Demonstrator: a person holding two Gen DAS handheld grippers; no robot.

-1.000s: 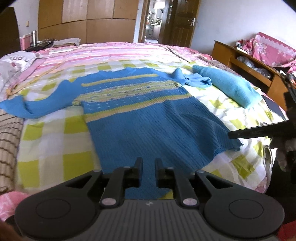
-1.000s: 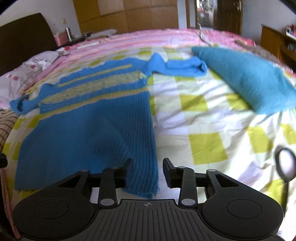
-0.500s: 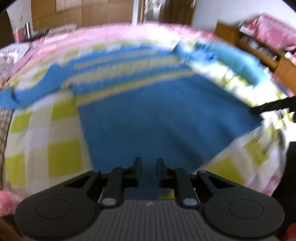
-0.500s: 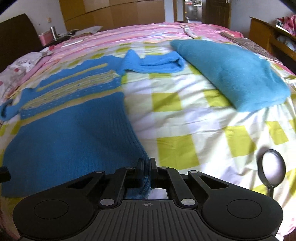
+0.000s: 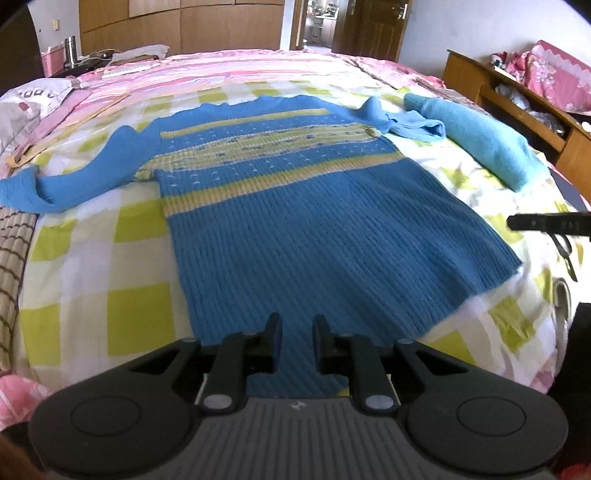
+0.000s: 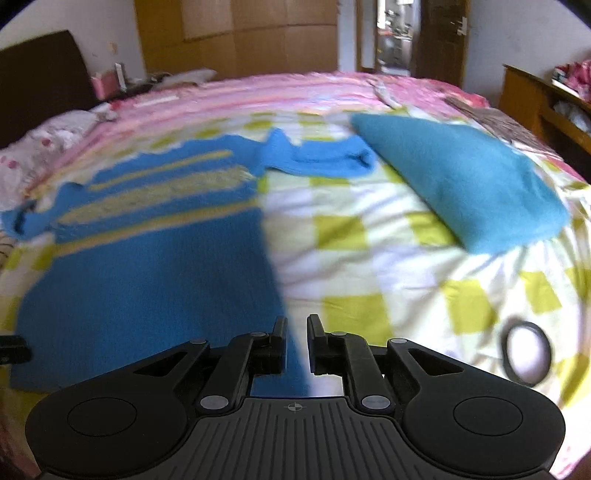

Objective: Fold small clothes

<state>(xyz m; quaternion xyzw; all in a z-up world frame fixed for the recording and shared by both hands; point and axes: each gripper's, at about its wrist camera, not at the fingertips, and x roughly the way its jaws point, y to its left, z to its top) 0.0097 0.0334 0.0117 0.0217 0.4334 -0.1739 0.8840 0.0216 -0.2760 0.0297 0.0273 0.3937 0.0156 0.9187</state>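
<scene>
Hovering over the hem of the blue sweater (image 5: 314,229), spread flat on the checked bed cover (image 5: 92,295), with left gripper (image 5: 297,332) narrowly parted, clamping nothing. Just been opening right gripper (image 6: 297,332) at the blurred side edge, fabric between, unpressed. Cannot make out bundles inside wooden shelf (image 5: 524,110).

My left gripper (image 5: 297,341) and my right gripper (image 6: 297,343) are black, with grey ribbed housings. The sweater (image 5: 314,229) at frame centre is blue rib knit, with pale yellow bands and a dotted blue-and-yellow pattern across the chest. The folded garment (image 5: 476,136) at upper right is plain turquoise. The bed sheet (image 5: 96,266) is checked in white and lime green. The bedspread (image 5: 240,66) across the top is striped pink. The wardrobe (image 5: 177,26) behind is brown wood.
</scene>
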